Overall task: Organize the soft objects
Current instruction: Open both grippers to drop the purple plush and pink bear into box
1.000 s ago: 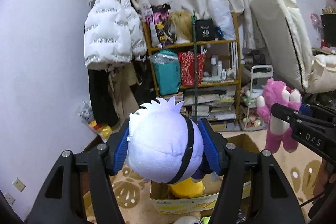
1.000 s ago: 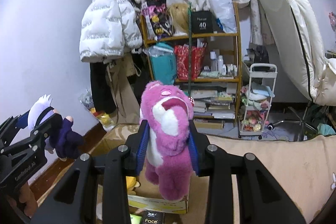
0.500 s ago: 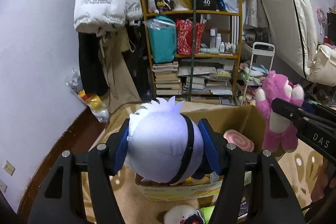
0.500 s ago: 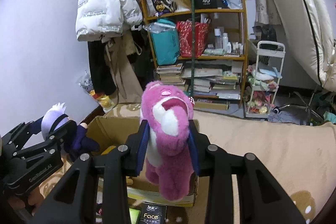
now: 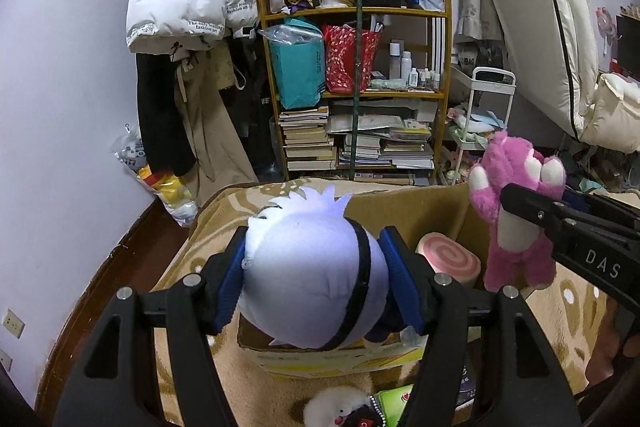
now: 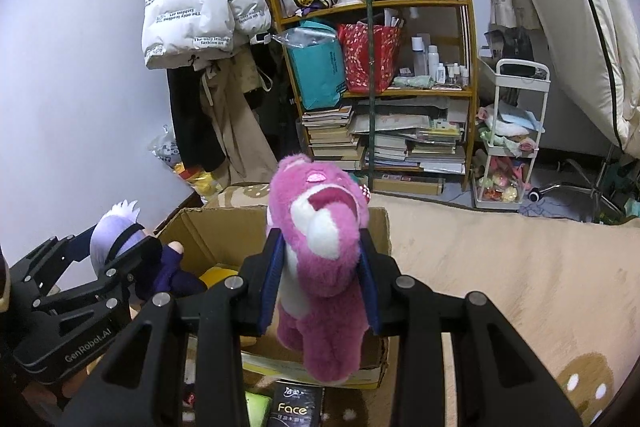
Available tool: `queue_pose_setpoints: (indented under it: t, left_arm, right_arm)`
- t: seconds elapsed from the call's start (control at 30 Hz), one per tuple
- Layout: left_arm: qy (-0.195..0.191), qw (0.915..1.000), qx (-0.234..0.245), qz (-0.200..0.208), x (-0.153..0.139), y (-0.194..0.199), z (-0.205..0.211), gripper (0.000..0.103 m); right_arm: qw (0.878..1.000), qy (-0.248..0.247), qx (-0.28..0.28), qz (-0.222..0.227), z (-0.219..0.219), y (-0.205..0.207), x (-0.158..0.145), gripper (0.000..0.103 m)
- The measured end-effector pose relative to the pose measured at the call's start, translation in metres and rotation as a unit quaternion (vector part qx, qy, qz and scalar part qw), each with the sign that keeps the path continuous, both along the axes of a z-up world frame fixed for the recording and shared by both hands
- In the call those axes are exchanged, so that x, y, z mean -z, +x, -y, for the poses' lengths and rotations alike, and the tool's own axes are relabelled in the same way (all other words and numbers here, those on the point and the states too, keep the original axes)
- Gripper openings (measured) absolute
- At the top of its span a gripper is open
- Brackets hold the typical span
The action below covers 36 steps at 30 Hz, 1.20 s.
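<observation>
My left tool [image 5: 316, 279] is clenched on the white-haired doll [image 5: 308, 267], my right tool [image 6: 320, 283] on the pink bear [image 6: 320, 247]. Both hang over the open cardboard box [image 6: 200, 227] on the rug; beyond stands the bookshelf [image 6: 384, 95].

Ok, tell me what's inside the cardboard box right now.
Inside the cardboard box I can see a pink swirl cushion and, in the right wrist view, something yellow. The white-haired plush and pink bear, clamped above, hide the rest.
</observation>
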State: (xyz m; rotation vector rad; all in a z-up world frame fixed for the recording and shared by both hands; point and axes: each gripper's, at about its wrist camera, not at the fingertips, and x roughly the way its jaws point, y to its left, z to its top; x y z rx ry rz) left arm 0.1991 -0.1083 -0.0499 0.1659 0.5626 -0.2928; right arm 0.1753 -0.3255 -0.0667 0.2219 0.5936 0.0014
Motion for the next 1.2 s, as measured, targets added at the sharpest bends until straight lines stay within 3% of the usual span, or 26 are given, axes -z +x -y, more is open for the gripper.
queue_pose_setpoints:
  t: [0.17, 0.27, 0.33, 0.47, 0.6, 0.67, 0.83, 1.0, 1.2]
  left_arm:
    - [-0.009, 0.9999, -0.006, -0.002, 0.0, 0.0, -0.002, 0.075]
    - [0.002, 1.0, -0.008, -0.002, -0.001, -0.002, -0.001, 0.079]
    - [0.009, 0.9999, -0.011, 0.003, -0.003, -0.003, -0.001, 0.085]
    - [0.017, 0.9998, -0.008, 0.003, -0.004, -0.004, -0.001, 0.086]
    - [0.022, 0.9997, -0.005, 0.0, -0.006, -0.005, -0.002, 0.087]
    - [0.019, 0.9998, -0.006, -0.003, -0.007, -0.005, -0.003, 0.094]
    - [0.014, 0.9998, -0.005, -0.013, -0.011, -0.005, -0.008, 0.094]
    - [0.002, 0.9995, -0.019, -0.024, -0.018, -0.007, -0.017, 0.095]
    - [-0.017, 0.9979, -0.027, -0.056, -0.024, -0.013, -0.034, 0.1]
  right_arm:
    - [1.0, 0.001, -0.006, -0.007, -0.001, 0.002, 0.003, 0.039]
    - [0.999, -0.032, -0.007, -0.008, -0.007, 0.001, 0.003, 0.05]
    - [0.999, -0.037, -0.01, -0.008, -0.009, 0.0, 0.003, 0.051]
    - [0.999, -0.035, -0.018, -0.015, -0.011, 0.0, 0.005, 0.051]
    - [0.999, -0.032, -0.022, -0.017, -0.014, -0.003, 0.004, 0.06]
    - [0.999, -0.034, -0.022, -0.016, -0.014, -0.003, 0.003, 0.063]
    - [0.999, -0.037, -0.023, -0.022, -0.013, -0.008, 0.001, 0.065]
    - [0.999, -0.022, -0.018, -0.02, -0.006, -0.018, -0.005, 0.086]
    - [0.999, -0.031, -0.008, -0.034, -0.003, -0.031, -0.009, 0.099]
